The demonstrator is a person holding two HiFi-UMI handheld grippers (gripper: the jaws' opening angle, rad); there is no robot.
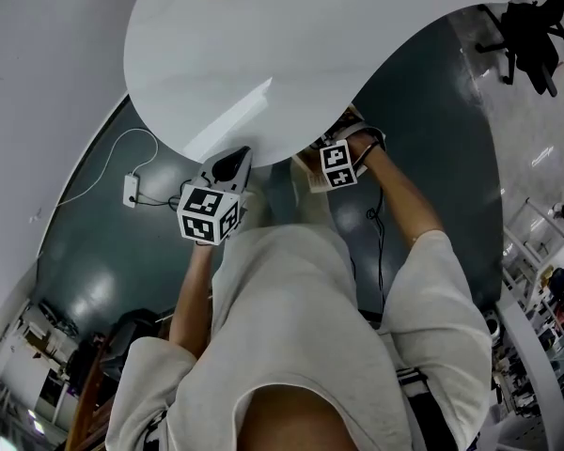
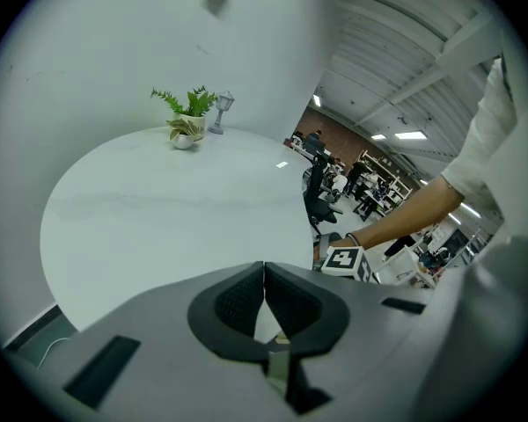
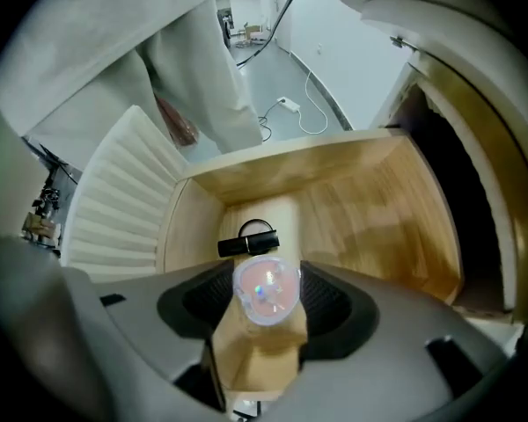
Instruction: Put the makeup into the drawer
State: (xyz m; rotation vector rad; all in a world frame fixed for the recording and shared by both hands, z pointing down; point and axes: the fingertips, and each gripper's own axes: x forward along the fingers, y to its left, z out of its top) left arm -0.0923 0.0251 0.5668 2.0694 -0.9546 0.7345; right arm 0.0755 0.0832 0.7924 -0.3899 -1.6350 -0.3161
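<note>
So the right tool (image 3: 266, 293) is clamped on the makeup (image 3: 266, 285), a clear heart-shaped compact, hanging over the open wood drawer (image 3: 378, 209) and pointing down into it. Not let go yet tho. A black item w/ a ring (image 3: 248, 241) already lies on the drawer floor. The left tool (image 2: 264, 290) is closed w/ nothing in it, over the white worktop (image 2: 158, 227). Imo nearly done: lower, release, prob shut the drawer.

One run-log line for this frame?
right gripper: shut on makeup case | drawer: open beneath it, black item inside | left gripper: shut, empty
</note>
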